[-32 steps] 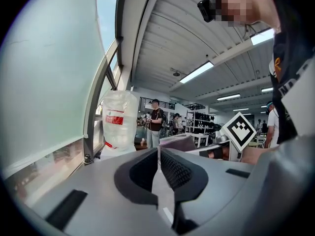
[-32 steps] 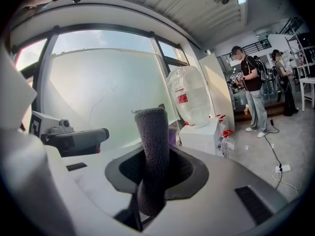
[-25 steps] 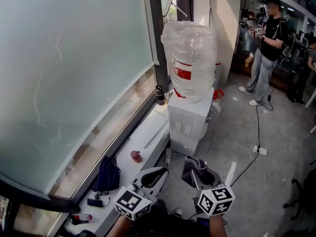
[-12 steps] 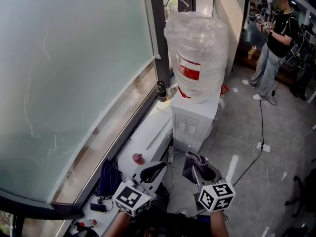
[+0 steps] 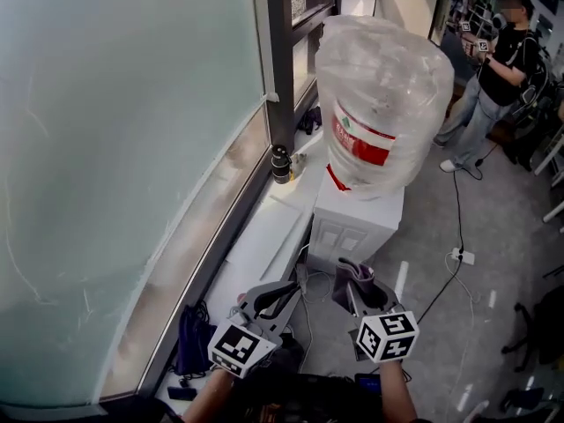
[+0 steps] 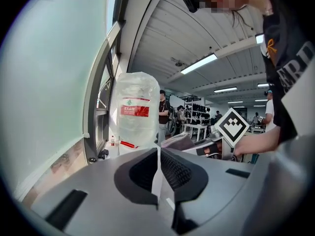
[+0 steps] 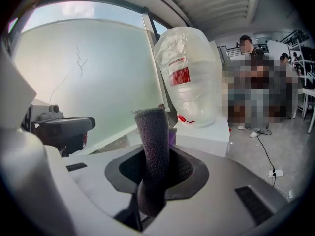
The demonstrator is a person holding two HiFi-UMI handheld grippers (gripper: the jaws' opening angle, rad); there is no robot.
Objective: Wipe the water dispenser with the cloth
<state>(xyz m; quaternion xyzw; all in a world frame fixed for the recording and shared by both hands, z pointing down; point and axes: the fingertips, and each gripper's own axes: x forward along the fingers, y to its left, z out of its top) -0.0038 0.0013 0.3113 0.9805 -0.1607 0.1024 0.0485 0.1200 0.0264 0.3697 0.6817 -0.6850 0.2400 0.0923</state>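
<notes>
Short of the water dispenser (image 5: 357, 223), the right tongs (image 5: 359, 291) pinch a dark grey cloth (image 7: 152, 141). The right gripper view shows it as a rolled fold standing upright between the jaws, where the head view shows only a crumpled tuft. The left tongs (image 6: 158, 154) are pressed together with nothing between them, as the left gripper view makes plain, and they sit just left of the right tongs, both well apart from the dispenser. A blue bag (image 5: 189, 337) lies on the near end of the white ledge (image 5: 264, 236), which runs up to the dispenser's left side. A small dark container (image 5: 280, 164) stands on that ledge close to the dispenser's left rear corner. The dispenser is a white cabinet carrying an inverted clear bottle (image 5: 383, 104) with a red label, wrapped in plastic film. A frosted window (image 5: 115, 148) rises left of it. To its right, a power strip (image 5: 461, 256) and its cable lie on the grey floor (image 5: 493, 307), and beyond it a person (image 5: 507, 51) stands. Only the left gripper view shows the strip lights (image 6: 198, 64) on the ceiling. Compared with a second ago, the dispenser fills more of the head view and the cloth is held as before.
</notes>
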